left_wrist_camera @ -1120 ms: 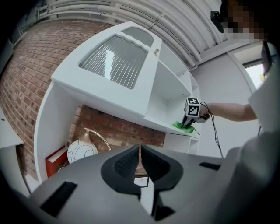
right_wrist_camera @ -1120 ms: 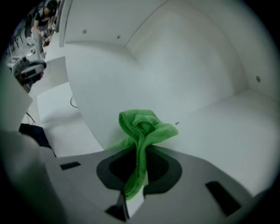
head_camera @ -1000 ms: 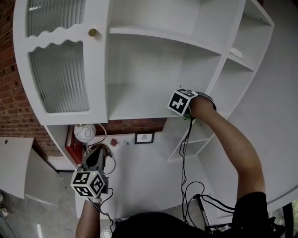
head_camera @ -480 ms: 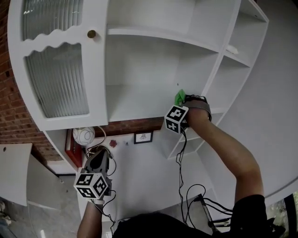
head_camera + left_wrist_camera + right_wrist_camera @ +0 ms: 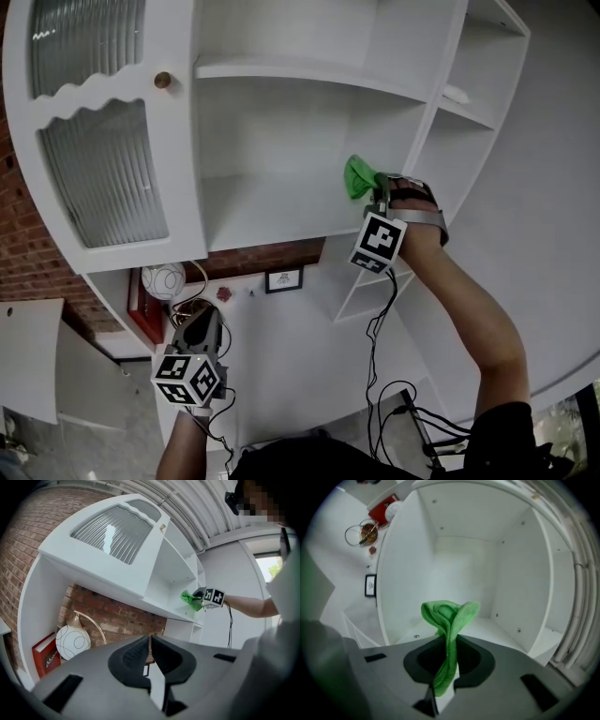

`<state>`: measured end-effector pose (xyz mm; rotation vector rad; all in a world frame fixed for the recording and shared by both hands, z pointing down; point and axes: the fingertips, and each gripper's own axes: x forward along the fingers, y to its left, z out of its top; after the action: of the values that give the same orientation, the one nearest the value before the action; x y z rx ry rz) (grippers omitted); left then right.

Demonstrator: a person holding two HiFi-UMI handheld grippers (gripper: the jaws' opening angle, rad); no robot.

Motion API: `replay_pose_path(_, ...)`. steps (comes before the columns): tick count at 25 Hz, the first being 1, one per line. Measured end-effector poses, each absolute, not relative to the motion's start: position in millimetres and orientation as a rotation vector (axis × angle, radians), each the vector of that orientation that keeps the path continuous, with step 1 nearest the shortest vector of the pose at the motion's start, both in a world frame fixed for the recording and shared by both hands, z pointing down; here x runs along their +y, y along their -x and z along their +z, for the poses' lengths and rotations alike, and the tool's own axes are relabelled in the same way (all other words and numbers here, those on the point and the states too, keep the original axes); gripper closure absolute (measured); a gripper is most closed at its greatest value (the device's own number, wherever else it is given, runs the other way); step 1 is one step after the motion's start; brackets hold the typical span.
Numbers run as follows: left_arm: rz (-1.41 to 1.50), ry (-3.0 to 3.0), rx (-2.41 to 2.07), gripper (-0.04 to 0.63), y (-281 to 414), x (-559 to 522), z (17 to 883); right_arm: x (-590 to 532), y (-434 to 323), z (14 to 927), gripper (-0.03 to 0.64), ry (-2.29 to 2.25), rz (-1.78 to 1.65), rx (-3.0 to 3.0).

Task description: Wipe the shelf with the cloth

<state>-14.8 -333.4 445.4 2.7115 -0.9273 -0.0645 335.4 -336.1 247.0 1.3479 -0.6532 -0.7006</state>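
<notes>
White cabinet [image 5: 201, 141] w/ brick [image 5: 267, 252] behind | R gripper [image 5: 449, 658] fingers pinch green cloth [image 5: 449, 616] just above shelf [image 5: 272, 211], right end, seemingly not touching | L gripper [image 5: 150, 654] fingers pressed together, empty, well below shelf | step: approach | next: press cloth down, sweep leftwards.

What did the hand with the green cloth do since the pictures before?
The right gripper turned and lifted. The green cloth it pinches was nearly hidden a second ago and now sticks up over the shelf. Nothing was picked up or let go. The left gripper stayed low, shut and empty.
</notes>
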Motion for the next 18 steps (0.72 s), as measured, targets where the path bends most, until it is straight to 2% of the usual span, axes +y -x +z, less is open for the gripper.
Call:
replay_pose_path(7, -0.100, -2.767, -0.951, 0.575, -5, -326, 418, -307, -303, 228, 0.574, -1.781, -0.628, -1.401)
replay_pose_path(11, -0.093, -2.821, -1.045, 0.575, -8, -321, 402, -274, -284, 214, 0.574, -1.923, -0.732, -1.703)
replay_pose_path(18, -0.081, -2.846, -1.238, 0.575, 1, -308, 390, -222, -265, 247, 0.574, -2.108, -0.720, -2.130)
